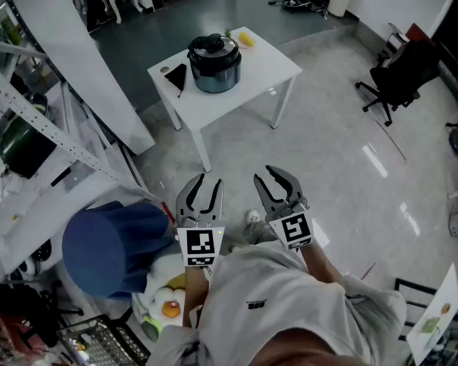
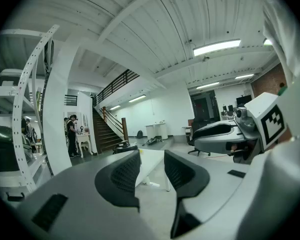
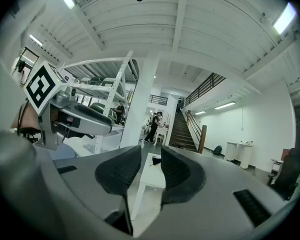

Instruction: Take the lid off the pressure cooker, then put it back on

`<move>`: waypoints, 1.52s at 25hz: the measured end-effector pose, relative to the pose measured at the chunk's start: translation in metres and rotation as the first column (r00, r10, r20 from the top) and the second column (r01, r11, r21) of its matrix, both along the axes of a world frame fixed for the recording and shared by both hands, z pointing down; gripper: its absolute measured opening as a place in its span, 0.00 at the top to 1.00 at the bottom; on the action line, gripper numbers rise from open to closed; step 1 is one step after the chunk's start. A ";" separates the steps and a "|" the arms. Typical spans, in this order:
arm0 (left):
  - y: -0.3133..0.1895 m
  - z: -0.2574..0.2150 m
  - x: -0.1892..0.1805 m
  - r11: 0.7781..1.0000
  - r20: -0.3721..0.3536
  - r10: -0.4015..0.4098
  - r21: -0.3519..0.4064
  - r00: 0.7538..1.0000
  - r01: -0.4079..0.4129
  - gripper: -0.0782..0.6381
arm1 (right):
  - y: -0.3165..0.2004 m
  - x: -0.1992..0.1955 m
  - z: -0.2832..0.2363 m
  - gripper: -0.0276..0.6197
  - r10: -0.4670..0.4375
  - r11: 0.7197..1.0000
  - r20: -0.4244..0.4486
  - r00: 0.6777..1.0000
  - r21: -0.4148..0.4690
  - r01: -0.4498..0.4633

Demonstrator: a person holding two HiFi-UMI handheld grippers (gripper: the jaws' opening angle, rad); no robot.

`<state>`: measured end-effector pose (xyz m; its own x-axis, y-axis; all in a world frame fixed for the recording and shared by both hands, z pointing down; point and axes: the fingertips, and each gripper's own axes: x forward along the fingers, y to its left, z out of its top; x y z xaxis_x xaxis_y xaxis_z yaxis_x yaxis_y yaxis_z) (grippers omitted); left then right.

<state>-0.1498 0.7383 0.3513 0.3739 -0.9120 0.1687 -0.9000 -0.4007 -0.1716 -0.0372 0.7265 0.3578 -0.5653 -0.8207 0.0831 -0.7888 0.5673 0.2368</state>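
Dark round pressure cooker (image 1: 214, 69), black lid (image 1: 212, 47) on, sits on the white surface (image 1: 269, 69); left hand-held gripper (image 1: 208, 180) and right hand-held gripper (image 1: 264, 174) are empty, jaws together.

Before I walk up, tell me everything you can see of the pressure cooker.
The pressure cooker is a round pot with a shiny grey-blue body and a black lid, which is on. It stands upright near the middle of a small white table, with a dark triangular object beside it and a yellow item beyond it.

Closed left claw (image 2: 151, 155) faces a white table (image 2: 151, 168).
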 end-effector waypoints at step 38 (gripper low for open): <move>-0.305 0.028 0.047 0.994 -0.012 -0.082 -0.080 0.997 0.080 0.67 | -0.314 0.037 0.033 0.77 -0.088 0.988 0.055 0.995 -0.120 0.094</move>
